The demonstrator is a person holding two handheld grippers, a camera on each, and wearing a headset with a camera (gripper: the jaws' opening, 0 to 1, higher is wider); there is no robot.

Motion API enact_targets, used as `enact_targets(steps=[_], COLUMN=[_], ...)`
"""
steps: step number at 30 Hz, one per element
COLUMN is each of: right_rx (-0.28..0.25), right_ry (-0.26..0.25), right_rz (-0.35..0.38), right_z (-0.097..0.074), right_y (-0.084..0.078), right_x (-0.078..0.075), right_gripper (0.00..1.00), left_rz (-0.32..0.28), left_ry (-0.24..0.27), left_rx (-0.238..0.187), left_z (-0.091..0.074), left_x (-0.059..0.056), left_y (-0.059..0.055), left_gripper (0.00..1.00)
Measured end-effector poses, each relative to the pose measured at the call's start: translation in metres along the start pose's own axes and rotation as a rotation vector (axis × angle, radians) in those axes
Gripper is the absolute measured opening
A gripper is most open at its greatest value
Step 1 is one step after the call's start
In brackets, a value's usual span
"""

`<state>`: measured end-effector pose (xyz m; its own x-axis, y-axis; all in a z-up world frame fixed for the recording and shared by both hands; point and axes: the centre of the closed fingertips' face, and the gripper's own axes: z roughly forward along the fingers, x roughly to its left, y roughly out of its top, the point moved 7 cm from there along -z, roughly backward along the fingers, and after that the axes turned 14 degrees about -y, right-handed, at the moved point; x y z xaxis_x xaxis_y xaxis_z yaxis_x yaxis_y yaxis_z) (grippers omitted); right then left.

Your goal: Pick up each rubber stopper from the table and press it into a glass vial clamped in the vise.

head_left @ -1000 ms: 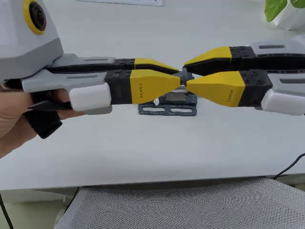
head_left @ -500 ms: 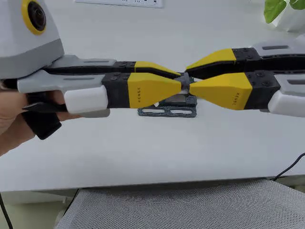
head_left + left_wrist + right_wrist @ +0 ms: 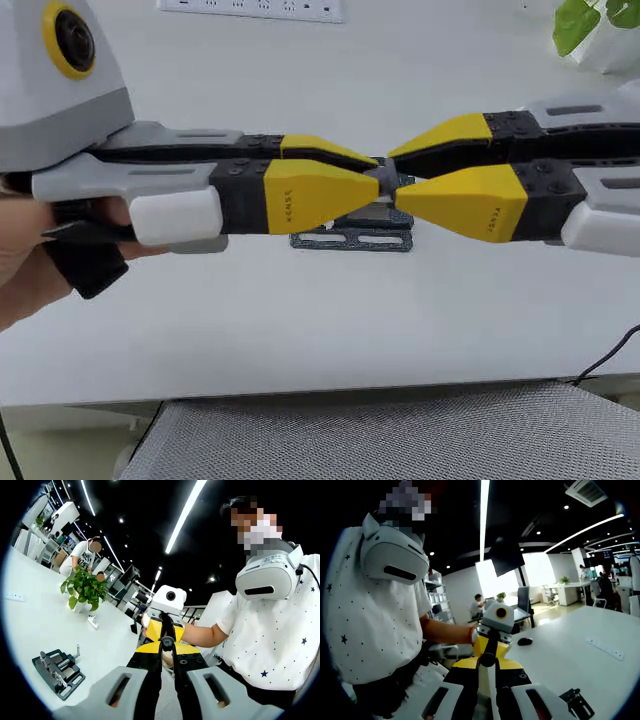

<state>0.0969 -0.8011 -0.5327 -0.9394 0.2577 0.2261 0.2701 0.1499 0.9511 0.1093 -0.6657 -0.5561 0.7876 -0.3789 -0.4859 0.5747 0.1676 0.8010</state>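
Observation:
Above the table my two grippers meet tip to tip. The left gripper point(image 3: 376, 178) comes in from the left and the right gripper point(image 3: 397, 184) from the right. A small dark grey rubber stopper point(image 3: 386, 179) sits pinched where the yellow tips meet. It is a dark round knob at the jaw ends in the left gripper view point(image 3: 167, 641) and in the right gripper view point(image 3: 487, 659). Both pairs of jaws are drawn almost together on it. The dark vise point(image 3: 352, 236) lies on the table behind and below the tips, partly hidden by them. Any vial in it is hidden.
The vise point(image 3: 59, 672) rests on a white table point(image 3: 300, 310), whose front edge is close to me. A potted plant point(image 3: 580, 25) stands at the back right and a wall socket strip point(image 3: 250, 8) at the back. A black cable point(image 3: 610, 355) hangs at the right edge.
The two grippers have stayed tip to tip with the stopper between them, the tips closing in slightly. The whole picture has shifted a little with my head.

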Motion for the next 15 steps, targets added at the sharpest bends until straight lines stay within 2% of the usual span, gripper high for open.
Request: enact_targets(steps=[15], right_rx=[0.015], right_ry=[0.005], right_rz=[-0.014], right_z=[0.0033], right_y=[-0.001], right_x=[-0.0001], right_gripper=[0.07], left_rz=[0.01], left_ry=[-0.003], left_rx=[0.008], left_z=[-0.0031], left_x=[0.0003], left_y=[-0.002], left_gripper=[0.04])
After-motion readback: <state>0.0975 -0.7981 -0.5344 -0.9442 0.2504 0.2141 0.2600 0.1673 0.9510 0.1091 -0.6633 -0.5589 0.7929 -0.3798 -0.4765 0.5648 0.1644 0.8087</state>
